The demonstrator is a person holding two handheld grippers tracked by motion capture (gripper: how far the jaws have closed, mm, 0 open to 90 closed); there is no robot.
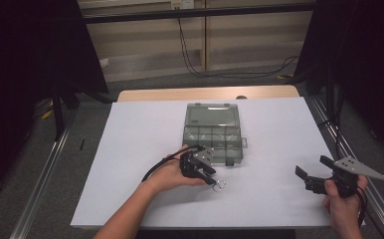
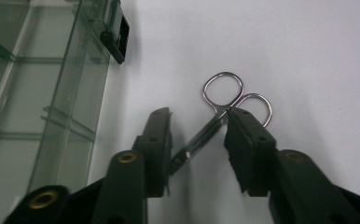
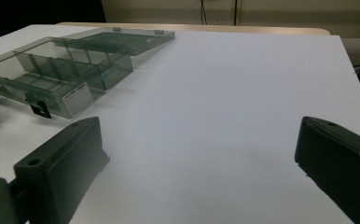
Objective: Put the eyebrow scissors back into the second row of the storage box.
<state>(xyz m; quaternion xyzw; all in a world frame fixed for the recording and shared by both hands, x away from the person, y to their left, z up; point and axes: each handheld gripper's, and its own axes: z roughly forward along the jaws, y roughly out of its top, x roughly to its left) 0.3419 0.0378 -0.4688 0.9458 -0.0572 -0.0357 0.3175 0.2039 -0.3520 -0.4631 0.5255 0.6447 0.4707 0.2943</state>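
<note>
Work in hand: the left gripper [image 2: 199,140] is at a small pair of scissors [image 2: 215,121] lying on the white table cover [image 1: 145,134], just in front of the open clear plastic box [image 1: 212,132].
Where the scissors lie: flat on the cover near the box's front corner, finger loops pointing away from the gripper, blades running back between its jaws; in the high view the loops [image 1: 219,185] peek out beside the left gripper [image 1: 207,174].
Left jaws: narrowed around the scissors' shank. The right-hand pad seems to touch the metal just below the loops, while the left-hand pad stands a little off the blades, so the grip does not look closed yet.
Right jaws: the right gripper [image 3: 197,154] is spread wide with nothing between, held over bare cover well apart from the box [image 3: 71,70].
How the scissors should handle: light, stiff and thin, with smooth polished steel likely to slide or pivot between flat pads; lying so low, they leave little for the pads to get under.
Where to hold: probably across the shank by the pivot screw, where both arms meet and the weight balances, rather than on the round loops or the tapering tips.
</note>
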